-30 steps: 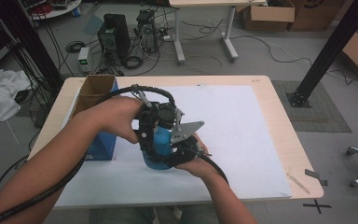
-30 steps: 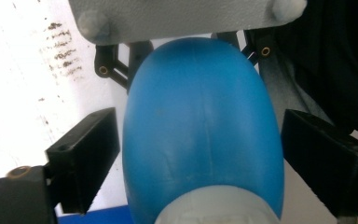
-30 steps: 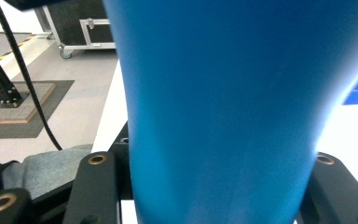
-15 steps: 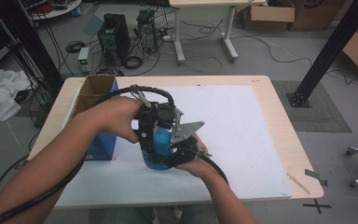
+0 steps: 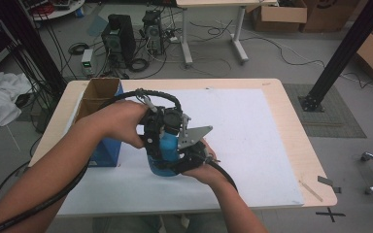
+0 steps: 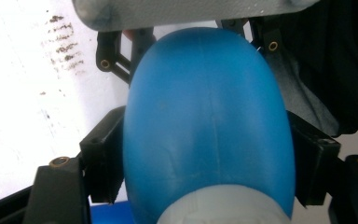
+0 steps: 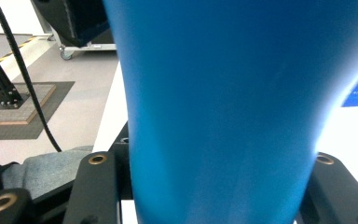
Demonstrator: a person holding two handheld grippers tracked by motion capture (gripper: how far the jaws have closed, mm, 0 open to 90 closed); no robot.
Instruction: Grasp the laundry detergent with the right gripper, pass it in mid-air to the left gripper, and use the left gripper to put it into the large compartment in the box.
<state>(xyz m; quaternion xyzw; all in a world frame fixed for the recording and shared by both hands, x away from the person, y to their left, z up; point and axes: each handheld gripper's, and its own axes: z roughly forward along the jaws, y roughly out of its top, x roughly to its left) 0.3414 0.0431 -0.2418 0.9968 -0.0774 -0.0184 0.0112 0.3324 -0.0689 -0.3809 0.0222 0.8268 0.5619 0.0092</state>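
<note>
While clamped upright, blue bottle point(image 5: 167, 151) between both hand-held grippers (mid-table).

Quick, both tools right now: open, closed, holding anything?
Left tool: jaws have just been closing, now pressed on both sides of the blue bottle.
Right tool: closed on the same blue bottle, lower on its body.

high: overhead, forward-down | gripper views: close-up | shared: blue bottle point(image 5: 167, 150)

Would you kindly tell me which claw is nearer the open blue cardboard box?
Left. The left claw, whose jaws have just been closing round the blue plastic bottle, sits just right of the open blue cardboard box; the right claw grips the bottle lower, farther away.
</note>
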